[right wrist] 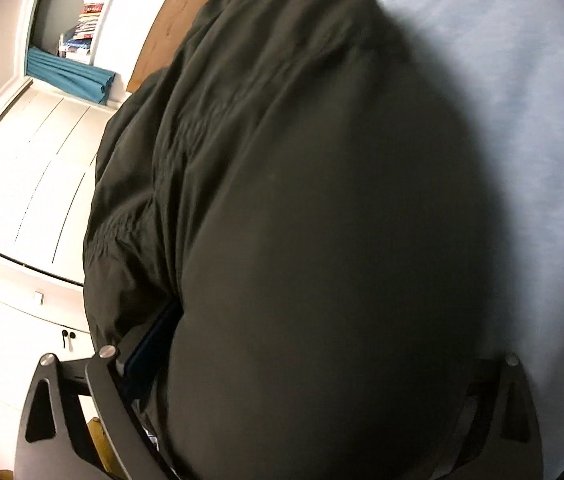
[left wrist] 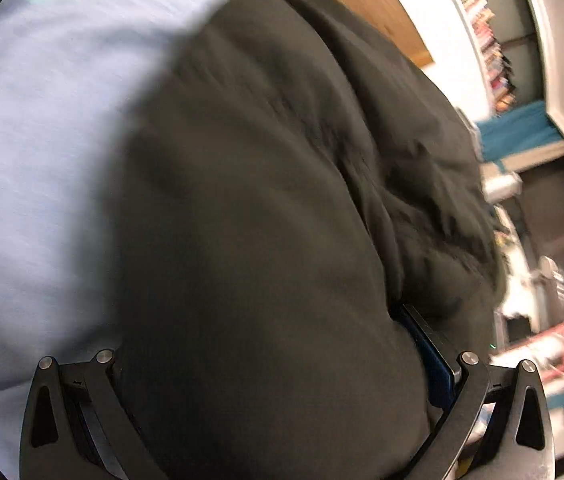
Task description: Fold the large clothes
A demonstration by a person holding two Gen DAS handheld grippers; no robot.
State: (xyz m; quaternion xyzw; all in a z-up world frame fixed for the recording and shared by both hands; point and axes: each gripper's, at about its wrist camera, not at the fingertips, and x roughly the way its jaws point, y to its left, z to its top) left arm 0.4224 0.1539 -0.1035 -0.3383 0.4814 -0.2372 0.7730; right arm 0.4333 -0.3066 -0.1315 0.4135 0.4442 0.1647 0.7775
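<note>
A home bedroom. A bed with a pale blue sheet [right wrist: 502, 80] takes up much of both views, a brown wooden headboard [right wrist: 173, 12] at its far end. Beyond the headboard stands a white shelf crammed with books [right wrist: 95, 4], teal cloth [right wrist: 69, 76] just below them. Beside the bed are white cupboard doors [right wrist: 29, 168] with small dark handles.

Dark garment [left wrist: 265, 216] covers the left gripper [left wrist: 282, 360] fingertips, so jaw gap cannot be read; same for right gripper [right wrist: 310, 360]; garment's lower part cut off at bottom edge; shelf items [left wrist: 530, 280] at right blurred.
</note>
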